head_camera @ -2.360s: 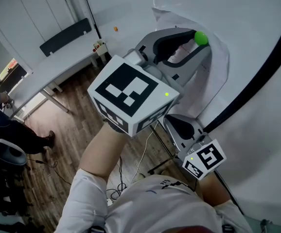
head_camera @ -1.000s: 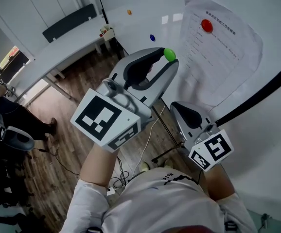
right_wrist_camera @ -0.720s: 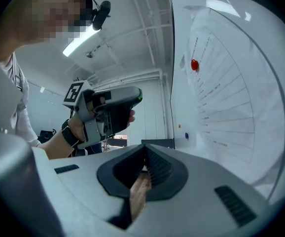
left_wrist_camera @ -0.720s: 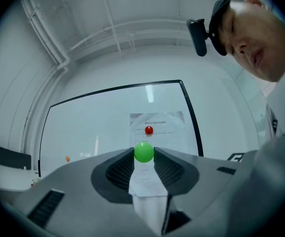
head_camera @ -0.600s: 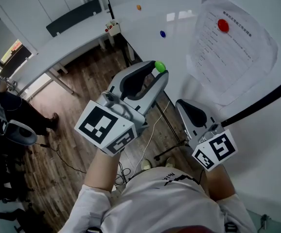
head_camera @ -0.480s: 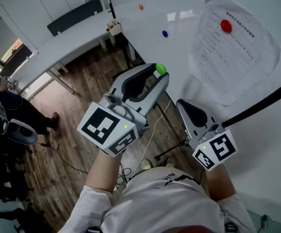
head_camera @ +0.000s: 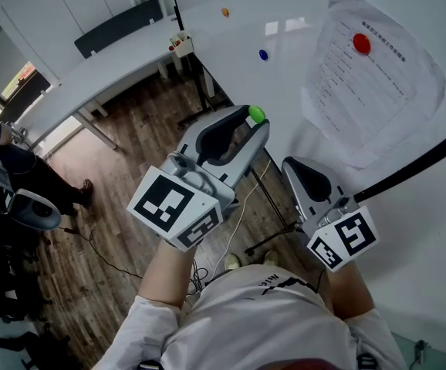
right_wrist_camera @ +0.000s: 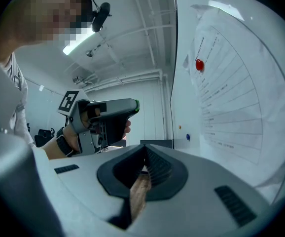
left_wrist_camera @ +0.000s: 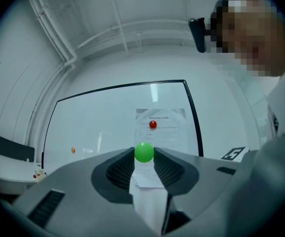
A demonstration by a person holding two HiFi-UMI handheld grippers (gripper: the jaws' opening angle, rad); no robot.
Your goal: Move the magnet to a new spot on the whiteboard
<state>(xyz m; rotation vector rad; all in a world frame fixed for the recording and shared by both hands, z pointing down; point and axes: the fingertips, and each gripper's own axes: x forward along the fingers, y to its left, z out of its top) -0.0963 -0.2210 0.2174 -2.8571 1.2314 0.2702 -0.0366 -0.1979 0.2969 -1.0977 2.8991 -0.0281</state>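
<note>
Clear of the whiteboard (head_camera: 285,75), green magnet (left_wrist_camera: 144,152) clamped at the tips of left tongs (head_camera: 252,122), right tongs (right_wrist_camera: 145,148) closed together, empty

A small green ball-shaped magnet (head_camera: 256,114) sits just toward 12 o'clock of the head view's centre, glossy and whole. It is pinched at the very tips of the left gripper (left_wrist_camera: 144,157) - off the board. The black-framed white whiteboard (head_camera: 285,83) fills that view from 12 to 4 o'clock - upright, well apart from the magnet.
</note>
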